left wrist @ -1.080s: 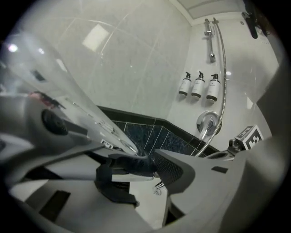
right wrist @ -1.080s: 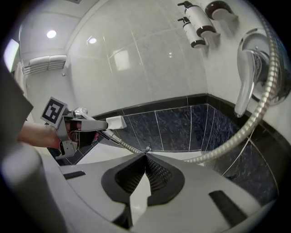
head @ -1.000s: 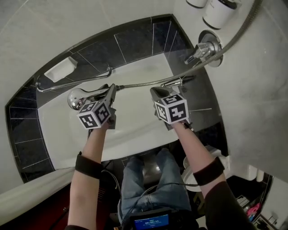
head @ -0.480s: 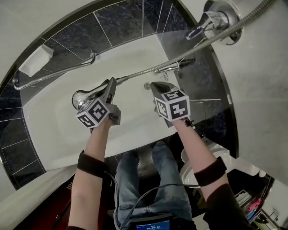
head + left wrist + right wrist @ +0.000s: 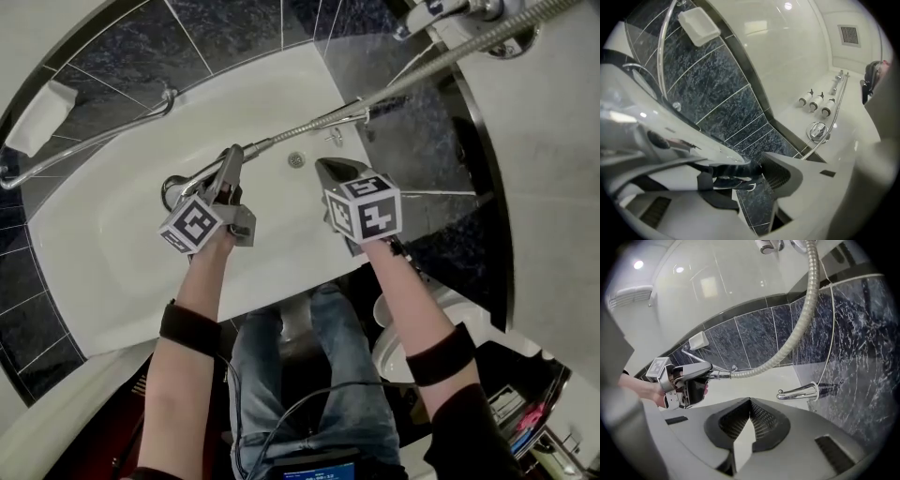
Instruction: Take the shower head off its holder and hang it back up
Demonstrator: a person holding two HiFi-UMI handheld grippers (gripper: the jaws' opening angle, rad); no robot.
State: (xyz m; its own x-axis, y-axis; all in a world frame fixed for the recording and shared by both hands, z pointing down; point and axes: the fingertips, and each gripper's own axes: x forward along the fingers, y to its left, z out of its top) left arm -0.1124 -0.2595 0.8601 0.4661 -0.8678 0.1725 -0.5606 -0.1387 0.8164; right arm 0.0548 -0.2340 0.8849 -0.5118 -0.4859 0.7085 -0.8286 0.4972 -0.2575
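My left gripper [image 5: 230,161] is shut on the handle of the chrome shower head [image 5: 174,192], low over the white bathtub [image 5: 112,244]. In the right gripper view that left gripper [image 5: 682,380] clamps the shower head [image 5: 696,369] sideways, with a hand behind it. The ribbed metal hose [image 5: 394,89] runs from the handle up to the right toward the wall. In the left gripper view the glossy handle [image 5: 670,136] lies between the jaws. My right gripper [image 5: 328,169] hangs shut with nothing in it, right of the hose; its pads [image 5: 750,416] meet.
A chrome tap spout [image 5: 799,391] sticks out over the tub's right end, near the drain [image 5: 296,159]. The mixer valve [image 5: 818,131] sits on the wall with three dispensers [image 5: 815,101] above it. A grab rail [image 5: 94,141] and a soap dish [image 5: 37,117] are on the dark tiled wall.
Both grippers have sunk toward the tub, the shower head going down with the left one. The left gripper has rolled. The hose now slopes more steeply up to the wall.
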